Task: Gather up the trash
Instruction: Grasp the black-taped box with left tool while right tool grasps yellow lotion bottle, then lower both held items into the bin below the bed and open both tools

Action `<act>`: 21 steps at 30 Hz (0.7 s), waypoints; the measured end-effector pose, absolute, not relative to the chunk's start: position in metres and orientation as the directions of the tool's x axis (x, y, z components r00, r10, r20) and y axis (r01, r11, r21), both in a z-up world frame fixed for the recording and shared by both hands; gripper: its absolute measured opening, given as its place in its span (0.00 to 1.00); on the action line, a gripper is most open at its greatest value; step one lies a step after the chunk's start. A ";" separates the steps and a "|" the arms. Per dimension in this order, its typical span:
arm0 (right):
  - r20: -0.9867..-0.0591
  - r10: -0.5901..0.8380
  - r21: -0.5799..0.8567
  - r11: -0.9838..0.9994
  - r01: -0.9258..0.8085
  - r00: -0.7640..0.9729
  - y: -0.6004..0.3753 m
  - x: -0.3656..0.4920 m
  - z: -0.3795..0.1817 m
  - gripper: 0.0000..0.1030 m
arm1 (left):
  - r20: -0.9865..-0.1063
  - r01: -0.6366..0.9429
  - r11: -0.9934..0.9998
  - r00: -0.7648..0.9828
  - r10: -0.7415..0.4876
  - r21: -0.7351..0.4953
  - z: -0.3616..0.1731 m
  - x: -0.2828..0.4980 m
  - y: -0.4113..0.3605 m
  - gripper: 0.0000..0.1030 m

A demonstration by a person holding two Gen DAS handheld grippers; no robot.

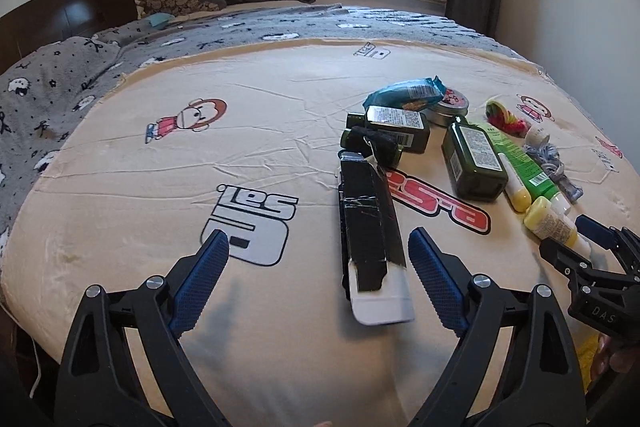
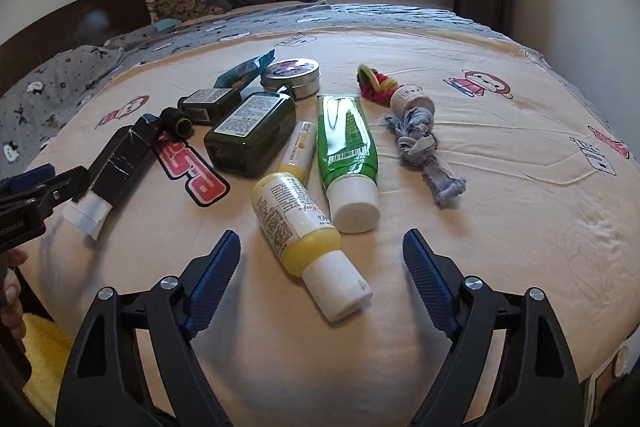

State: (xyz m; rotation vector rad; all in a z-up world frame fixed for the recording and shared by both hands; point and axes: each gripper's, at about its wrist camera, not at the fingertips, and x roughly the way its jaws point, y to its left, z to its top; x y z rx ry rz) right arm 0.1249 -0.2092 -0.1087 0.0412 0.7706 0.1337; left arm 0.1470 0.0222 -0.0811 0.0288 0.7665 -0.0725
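A: State the condition of the left gripper [image 1: 318, 247].

B: Jaws spread and holding nothing. The near end of the long black box [image 1: 370, 223] lies between the blue pads [image 1: 200, 283], with clear gaps on both sides. No contact is visible.

A: And the right gripper [image 2: 321, 250]?

B: Also released and empty. The yellow bottle [image 2: 298, 229] lies on its side between the pads, its white cap pointing toward the camera. Neither pad touches it.

A: Locate the remaining items, using the yellow bottle as reference.

B: All rest on the cream printed bedsheet [image 2: 500, 155]. The green tube [image 2: 346, 143] lies just right of the bottle, cap end near. A slim yellow tube [image 2: 300, 147] sits just beyond it, between the green tube and the large dark green bottle [image 2: 252, 131]. A smaller dark green bottle [image 2: 210, 103] lies further back and left. Behind those are a round tin [image 2: 291, 74] and a teal wrapper [image 2: 244, 71]. The black box lies well left of the bottle. A grey knotted rag [image 2: 424, 147] and a red-and-yellow bundle [image 2: 376, 83] lie to the right, beyond the green tube.

A: Is any hand visible?

B: Part of one shows at the left edge of the right wrist view; detail cannot be resolved.
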 end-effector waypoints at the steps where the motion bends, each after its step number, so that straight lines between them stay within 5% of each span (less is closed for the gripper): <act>1: -0.696 0.155 0.098 0.988 -0.121 0.701 -0.208 0.128 -0.109 0.67 | -0.703 0.086 0.996 0.709 -0.060 0.002 -0.085 0.155 0.019 0.82; 5: -0.704 0.184 0.111 0.982 -0.150 0.686 -0.202 0.133 -0.111 0.53 | -0.719 0.111 0.994 0.690 -0.082 -0.006 -0.096 0.175 0.010 0.71; 7: -0.704 0.207 0.130 0.978 -0.164 0.679 -0.200 0.137 -0.111 0.49 | -0.735 0.122 0.992 0.669 -0.110 -0.037 -0.103 0.183 0.008 0.56; 10: -0.712 0.215 0.127 0.976 -0.178 0.669 -0.195 0.147 -0.115 0.48 | -0.738 0.128 0.991 0.664 -0.119 -0.045 -0.108 0.189 0.005 0.46; 12: -0.715 0.183 0.089 0.981 -0.172 0.675 -0.189 0.150 -0.117 0.39 | -0.736 0.140 0.988 0.662 -0.139 -0.060 -0.107 0.189 0.005 0.34; 21: -0.705 0.188 0.077 0.979 -0.189 0.683 -0.197 0.113 -0.108 0.33 | -0.716 0.204 0.973 0.662 -0.219 -0.108 -0.096 0.152 0.013 0.32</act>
